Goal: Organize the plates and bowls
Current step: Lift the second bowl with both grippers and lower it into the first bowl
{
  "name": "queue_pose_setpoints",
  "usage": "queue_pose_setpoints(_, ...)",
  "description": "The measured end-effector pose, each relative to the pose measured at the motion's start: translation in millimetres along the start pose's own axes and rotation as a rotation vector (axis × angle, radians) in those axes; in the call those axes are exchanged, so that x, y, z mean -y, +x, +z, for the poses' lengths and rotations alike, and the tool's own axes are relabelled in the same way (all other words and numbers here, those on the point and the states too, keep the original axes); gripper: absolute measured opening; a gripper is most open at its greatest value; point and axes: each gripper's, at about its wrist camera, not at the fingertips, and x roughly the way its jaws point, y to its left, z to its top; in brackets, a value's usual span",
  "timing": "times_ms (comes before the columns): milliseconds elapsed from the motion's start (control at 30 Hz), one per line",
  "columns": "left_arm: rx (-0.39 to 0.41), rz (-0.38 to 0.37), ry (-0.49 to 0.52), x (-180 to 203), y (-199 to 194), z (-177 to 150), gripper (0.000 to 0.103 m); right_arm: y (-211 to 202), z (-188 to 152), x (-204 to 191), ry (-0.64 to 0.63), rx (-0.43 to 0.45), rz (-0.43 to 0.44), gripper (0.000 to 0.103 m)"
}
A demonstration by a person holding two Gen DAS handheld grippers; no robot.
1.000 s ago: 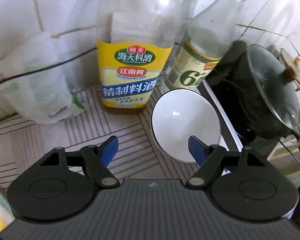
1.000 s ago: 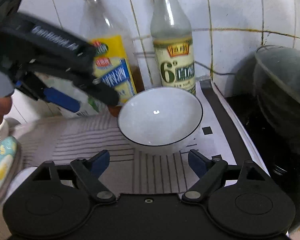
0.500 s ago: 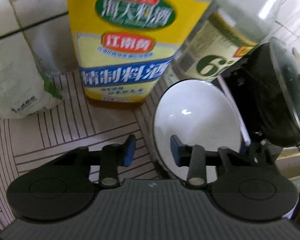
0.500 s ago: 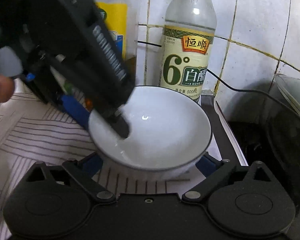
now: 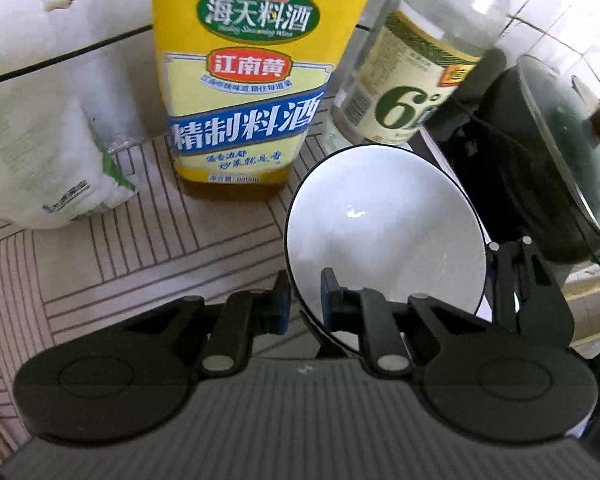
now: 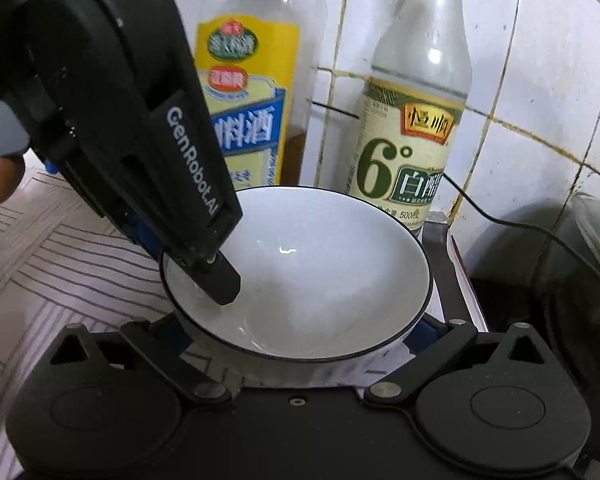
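A white bowl (image 5: pixel 384 236) with a thin dark rim sits on a striped mat, in front of two bottles. My left gripper (image 5: pixel 305 304) is shut on the bowl's left rim, one blue pad inside and one outside. In the right wrist view the same bowl (image 6: pixel 320 276) fills the middle. My right gripper (image 6: pixel 296 332) is wide open with its two fingers on either side of the bowl, low around its near wall. The left gripper (image 6: pixel 204 256) shows there too, pinching the rim from the left.
A yellow-labelled cooking wine bottle (image 5: pixel 244 92) and a white vinegar bottle (image 5: pixel 404 92) stand close behind the bowl against the tiled wall. A dark pot with a glass lid (image 5: pixel 548 176) stands to the right. A white bag (image 5: pixel 48 160) lies at the left.
My left gripper moved in and closed on the bowl's left rim. My right gripper moved forward until its open fingers came around the bowl.
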Motion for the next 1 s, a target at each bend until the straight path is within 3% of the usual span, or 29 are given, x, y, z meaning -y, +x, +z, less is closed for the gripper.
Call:
queue_pose_setpoints(200,-0.002,-0.003,0.015,1,-39,-13,0.014,-41,8,-17,0.011,0.033,-0.008,0.103)
queue_pose_setpoints(300,0.041,-0.047,0.004,-1,-70,-20,0.014,-66,16,-23,0.048,0.057,-0.012,0.103)
queue_pose_setpoints(567,0.089,-0.033,0.062,2,-152,-50,0.015,-136,41,-56,-0.045,0.106,-0.001,0.103)
queue_pose_setpoints(733,0.076,-0.034,0.042,-13,-188,-72,0.016,-166,50,-78,-0.06,0.1,0.073,0.103)
queue_pose_setpoints(1000,0.022,-0.034,-0.056,-55,-198,-114,0.016,-194,40,-120,-0.153,0.064,0.208,0.103)
